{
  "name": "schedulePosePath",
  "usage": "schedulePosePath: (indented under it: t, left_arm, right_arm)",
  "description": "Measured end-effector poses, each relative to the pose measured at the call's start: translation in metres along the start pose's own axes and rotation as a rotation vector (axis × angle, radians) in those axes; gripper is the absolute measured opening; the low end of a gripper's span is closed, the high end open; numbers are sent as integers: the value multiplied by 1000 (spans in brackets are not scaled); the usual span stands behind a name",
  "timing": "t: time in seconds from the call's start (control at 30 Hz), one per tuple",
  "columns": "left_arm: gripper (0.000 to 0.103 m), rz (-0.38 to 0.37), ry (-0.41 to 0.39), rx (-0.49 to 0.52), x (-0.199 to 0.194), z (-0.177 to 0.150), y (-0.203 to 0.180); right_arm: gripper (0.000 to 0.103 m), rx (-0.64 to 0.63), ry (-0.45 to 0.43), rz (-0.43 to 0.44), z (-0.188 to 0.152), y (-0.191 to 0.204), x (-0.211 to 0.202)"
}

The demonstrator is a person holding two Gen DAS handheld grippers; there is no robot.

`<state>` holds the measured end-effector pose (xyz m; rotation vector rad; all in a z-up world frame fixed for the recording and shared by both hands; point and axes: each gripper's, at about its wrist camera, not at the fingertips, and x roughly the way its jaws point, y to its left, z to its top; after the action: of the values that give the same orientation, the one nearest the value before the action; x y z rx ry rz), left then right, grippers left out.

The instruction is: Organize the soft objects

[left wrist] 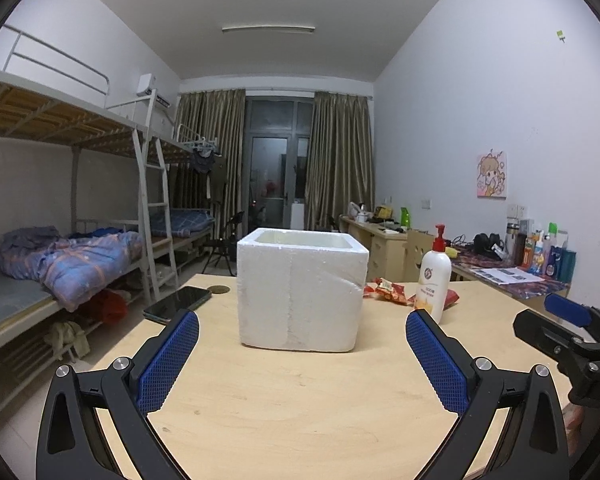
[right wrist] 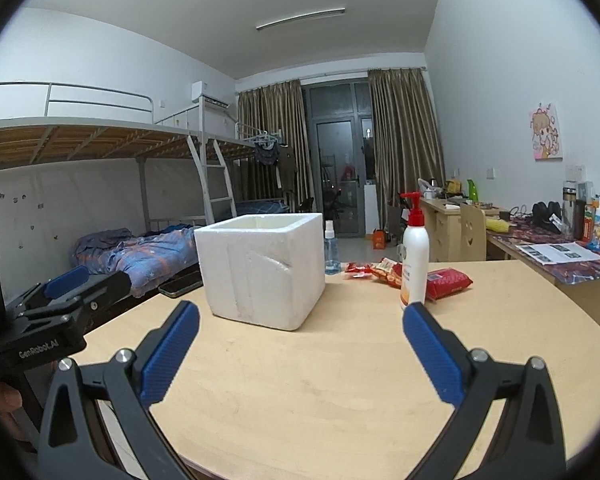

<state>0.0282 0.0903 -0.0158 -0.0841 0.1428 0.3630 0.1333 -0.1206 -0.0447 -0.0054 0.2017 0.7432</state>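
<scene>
A white foam box (left wrist: 302, 290) stands open-topped on the wooden table (left wrist: 300, 408); it also shows in the right wrist view (right wrist: 262, 268). Red snack packets (right wrist: 384, 270) and a red soft pack (right wrist: 448, 282) lie behind a white pump bottle (right wrist: 414, 258), right of the box. The packets (left wrist: 388, 290) and the bottle (left wrist: 434, 278) show in the left wrist view too. My left gripper (left wrist: 302, 324) is open and empty, in front of the box. My right gripper (right wrist: 300, 318) is open and empty, facing between the box and the bottle.
A dark phone (left wrist: 178, 302) lies left of the box. A small clear spray bottle (right wrist: 331, 250) stands behind the box. Bunk beds (left wrist: 60, 256) stand to the left. A cluttered desk (right wrist: 556, 250) runs along the right wall.
</scene>
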Motion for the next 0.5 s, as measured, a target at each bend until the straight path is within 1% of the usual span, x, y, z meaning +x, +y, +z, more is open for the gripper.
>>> schedulePosePath:
  t: [0.33,0.5]
  left_arm:
    - [103,-3,25,3,5,-7,-1]
    - [103,3,15,7,3,-8,0]
  right_arm:
    - [103,-4,22,-6,-4,0,4]
    - [103,-3,31,-6,-5,-1,6]
